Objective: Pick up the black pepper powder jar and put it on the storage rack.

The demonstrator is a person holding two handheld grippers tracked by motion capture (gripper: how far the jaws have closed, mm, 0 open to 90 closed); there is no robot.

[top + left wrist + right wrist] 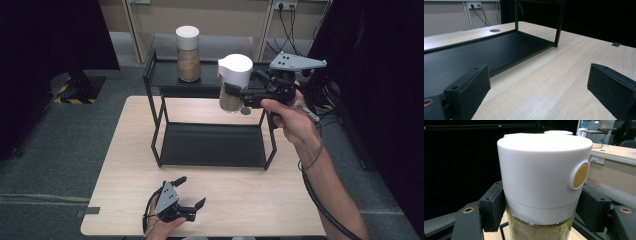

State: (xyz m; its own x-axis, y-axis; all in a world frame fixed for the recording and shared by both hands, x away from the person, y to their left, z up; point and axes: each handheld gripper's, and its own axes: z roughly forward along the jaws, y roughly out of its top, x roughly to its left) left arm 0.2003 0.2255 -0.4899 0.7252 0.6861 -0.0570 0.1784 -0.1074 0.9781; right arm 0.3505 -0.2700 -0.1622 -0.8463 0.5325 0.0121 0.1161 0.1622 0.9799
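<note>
A glass jar with a white lid (pixel 233 82) and brownish contents hangs in the air over the right end of the black two-tier rack (pixel 170 80). My right gripper (pixel 234 93) is shut on the jar (pixel 544 182), its pads (pixel 492 205) pressing just under the lid; a yellow round button shows on the lid's side. A second jar with a white lid (pixel 188 53) stands upright on the rack's top shelf, to the left. My left gripper (pixel 191 191) rests open near the table's front edge, holding nothing; its jaws (pixel 539 92) stand wide apart over bare wood.
The rack's lower shelf (pixel 474 52) lies bare on the light wooden table (pixel 125 165). A round cable hole (pixel 495 30) sits in the tabletop behind the rack. Dark curtains hang at both sides, and a cable trails from the right gripper.
</note>
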